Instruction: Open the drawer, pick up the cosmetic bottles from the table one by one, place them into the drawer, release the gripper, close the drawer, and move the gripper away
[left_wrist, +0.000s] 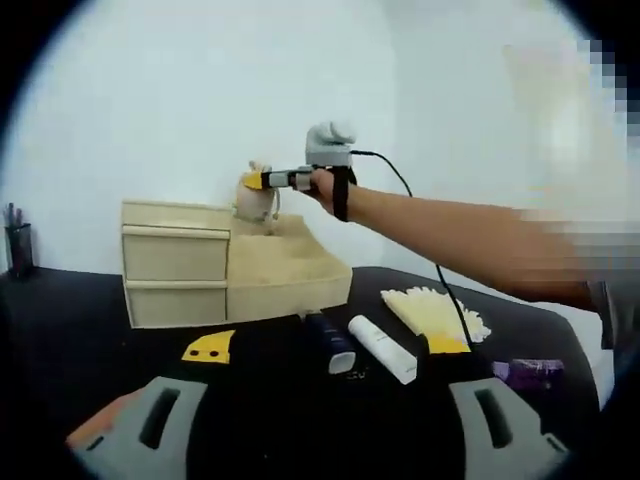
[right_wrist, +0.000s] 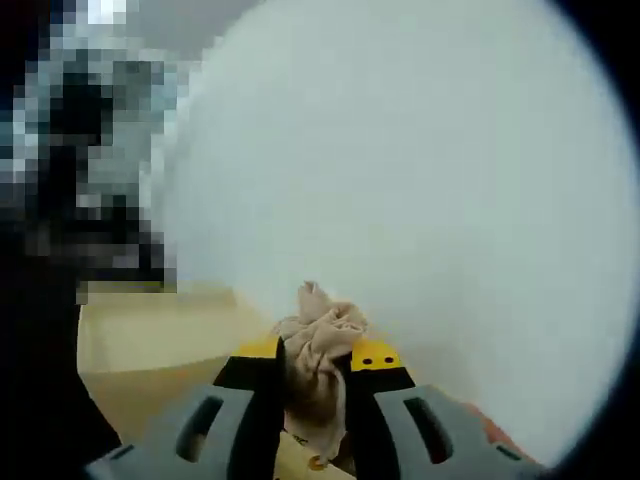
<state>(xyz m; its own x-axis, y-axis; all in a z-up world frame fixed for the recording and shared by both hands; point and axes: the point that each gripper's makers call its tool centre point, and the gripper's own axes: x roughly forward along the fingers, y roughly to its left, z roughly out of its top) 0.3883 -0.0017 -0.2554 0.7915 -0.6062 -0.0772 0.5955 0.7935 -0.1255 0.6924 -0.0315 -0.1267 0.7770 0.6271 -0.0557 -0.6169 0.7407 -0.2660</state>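
In the left gripper view, the left tongs (left_wrist: 318, 420) rise from the bottom edge as two grey jaws set wide apart, with nothing between them. They hang above a black bench (left_wrist: 80, 320). On the bench, toward the left, stands a cream drawer unit (left_wrist: 175, 265) with two closed drawer fronts stacked on its left side; on its right an open drawer (left_wrist: 290, 275) is pulled out toward the camera. Just in front of the unit lie a dark bottle (left_wrist: 330, 345) and, beside it on the right, a white tube-shaped bottle (left_wrist: 382, 348), both on their sides and close together. A small yellow piece (left_wrist: 208, 347) lies left of them. Right of the bottles sits a pale yellow fluffy cloth (left_wrist: 435, 312), and a purple item (left_wrist: 530, 372) lies near the right edge. A dark cup with pens (left_wrist: 18, 245) stands at the far left. No writing on any of these can be read. Above the open drawer, a person's arm (left_wrist: 450, 225) reaches in from the right, holding the right tongs (left_wrist: 252, 181), which grip a beige bundle (left_wrist: 256, 200) over the drawer; a black cable (left_wrist: 420, 215) trails from them.

In the right gripper view, the right tongs (right_wrist: 315, 400) are closed narrowly on the beige bundle (right_wrist: 318, 365), a crumpled, soft-looking thing pinched between yellow-tipped jaws. Below lies the cream surface of the drawer unit (right_wrist: 150, 340). No label is legible.
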